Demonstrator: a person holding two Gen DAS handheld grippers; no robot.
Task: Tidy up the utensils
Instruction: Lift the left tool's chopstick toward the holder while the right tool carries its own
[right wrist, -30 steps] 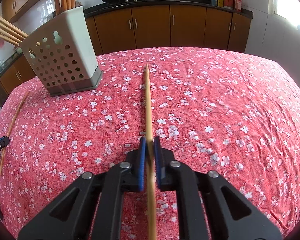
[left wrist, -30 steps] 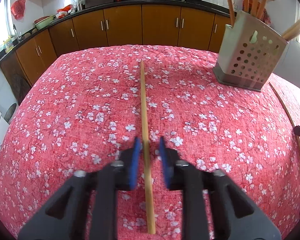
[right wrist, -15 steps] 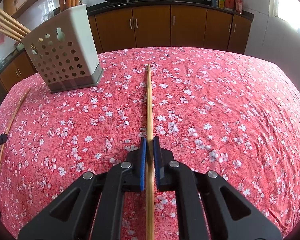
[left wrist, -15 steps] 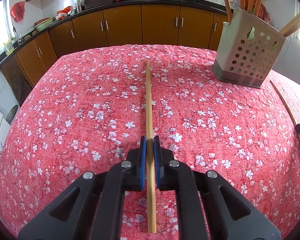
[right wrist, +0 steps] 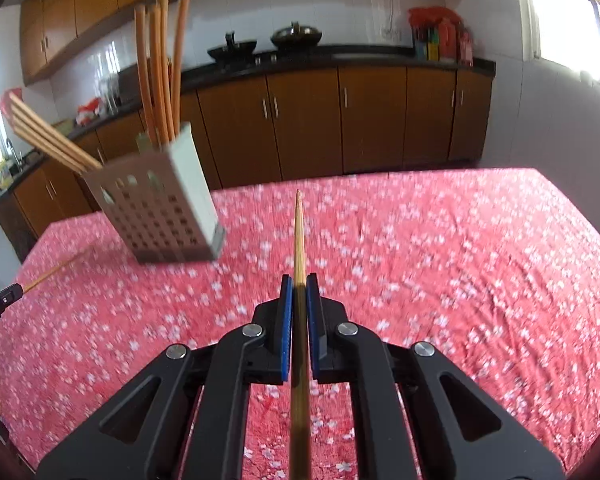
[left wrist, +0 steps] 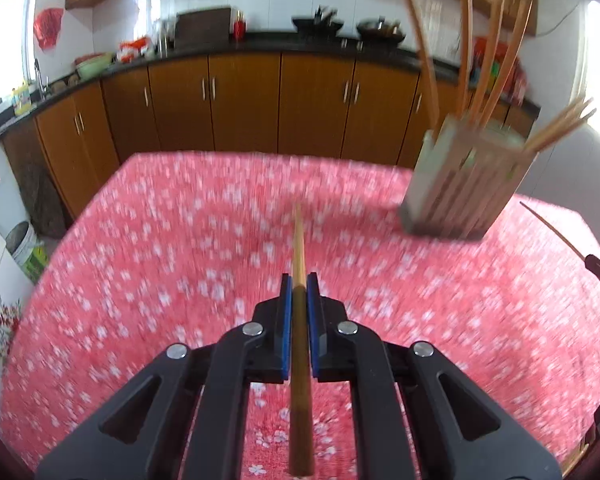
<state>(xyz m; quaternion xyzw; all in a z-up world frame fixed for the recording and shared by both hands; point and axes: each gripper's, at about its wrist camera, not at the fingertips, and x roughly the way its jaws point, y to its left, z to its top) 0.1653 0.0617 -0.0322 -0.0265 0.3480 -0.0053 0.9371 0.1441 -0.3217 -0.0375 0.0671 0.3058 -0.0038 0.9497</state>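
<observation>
My left gripper [left wrist: 299, 280] is shut on a wooden chopstick [left wrist: 298, 240] and holds it lifted above the red floral tablecloth [left wrist: 160, 280]. My right gripper [right wrist: 299, 280] is shut on another wooden chopstick [right wrist: 299, 232], also lifted off the cloth. The grey perforated utensil holder [left wrist: 460, 188] stands at the right in the left wrist view and at the left in the right wrist view [right wrist: 156, 216]. Several chopsticks [right wrist: 160, 72] stand in it. Each view shows the other gripper's chopstick at its edge [left wrist: 548, 228] [right wrist: 56, 270]. The left wrist view is motion-blurred.
Brown kitchen cabinets [left wrist: 240, 104] and a dark counter with woks [right wrist: 296, 36] run behind the table. A bucket [left wrist: 22, 240] stands on the floor at the left of the table.
The left gripper closed on its chopstick a second ago. Both grippers have since lifted their chopsticks off the cloth and tilted upward, so the kitchen wall now shows.
</observation>
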